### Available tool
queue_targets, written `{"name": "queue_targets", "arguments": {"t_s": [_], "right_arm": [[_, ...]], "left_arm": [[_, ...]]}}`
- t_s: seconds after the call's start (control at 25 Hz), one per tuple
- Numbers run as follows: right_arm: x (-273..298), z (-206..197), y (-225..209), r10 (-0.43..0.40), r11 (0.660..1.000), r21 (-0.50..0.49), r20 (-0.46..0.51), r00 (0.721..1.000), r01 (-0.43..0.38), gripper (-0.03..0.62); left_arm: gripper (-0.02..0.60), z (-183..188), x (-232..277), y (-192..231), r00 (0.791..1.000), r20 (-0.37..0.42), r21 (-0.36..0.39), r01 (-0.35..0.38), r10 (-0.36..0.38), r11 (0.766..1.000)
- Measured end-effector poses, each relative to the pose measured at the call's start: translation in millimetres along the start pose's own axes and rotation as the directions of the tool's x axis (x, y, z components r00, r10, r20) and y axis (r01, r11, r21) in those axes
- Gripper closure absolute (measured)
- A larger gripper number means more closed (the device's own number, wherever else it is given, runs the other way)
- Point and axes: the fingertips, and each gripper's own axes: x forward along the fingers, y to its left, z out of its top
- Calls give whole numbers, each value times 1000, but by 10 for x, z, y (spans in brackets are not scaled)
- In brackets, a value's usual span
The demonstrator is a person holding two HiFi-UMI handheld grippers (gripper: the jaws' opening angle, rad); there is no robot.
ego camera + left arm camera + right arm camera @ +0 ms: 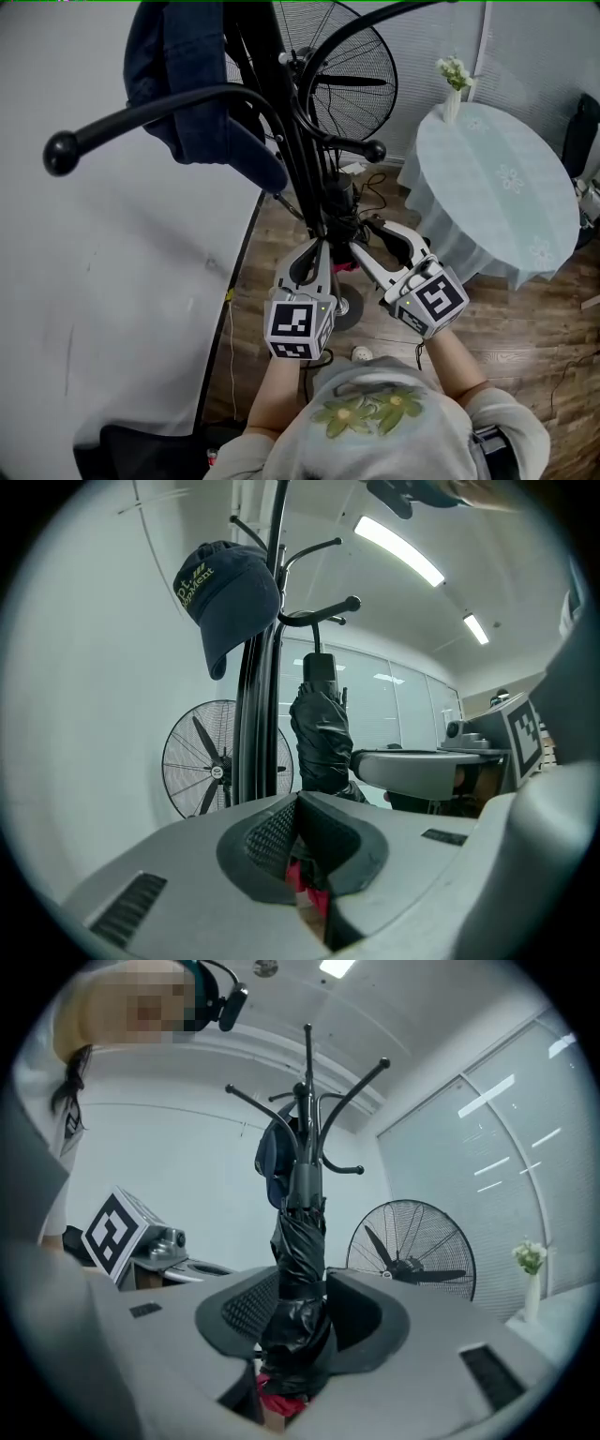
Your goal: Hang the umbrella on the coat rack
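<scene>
A black folded umbrella (300,1241) stands upright beside the black coat rack pole (307,1082). My right gripper (305,1288) is shut on its lower part, a pad on each side, with the red end (279,1401) below the jaws. In the left gripper view the umbrella (319,733) is just ahead, and a thin part runs from its top up to a curved hook (319,617). My left gripper (298,803) has its pads together at the tips, and some red shows in the gap below. In the head view both grippers (314,248) (364,234) meet at the pole (300,141).
A dark blue cap (225,588) hangs on the rack. A standing fan (352,84) is behind the rack. A round table with a pale cloth (497,178) and a vase of flowers (454,84) stands to the right. A white wall (112,262) is on the left.
</scene>
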Motion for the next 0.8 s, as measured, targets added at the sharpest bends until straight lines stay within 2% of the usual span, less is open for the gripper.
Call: {"name": "queue_targets", "arguments": {"t_s": [0.04,0.16,0.6,0.8], "right_arm": [[-11,3,-1,-4,1000,0,3,1000,4,446],[-66,22,4,-11,1000,15,24,1000,11,594],[-205,49,221,4,1000,-10,14,1000,-4,597],[-250,83,284,-15,1000,-12,21,1000,16,597]], "left_arm": [[577,3,-2,-5,1000,1,-1,3,-3,1000],[577,12,-14,-33,1000,2,-2,13,-13,1000],[577,47,-102,-201,998,1,5,65,-65,998],[577,58,-144,-258,996,2,7,87,-87,996]]}}
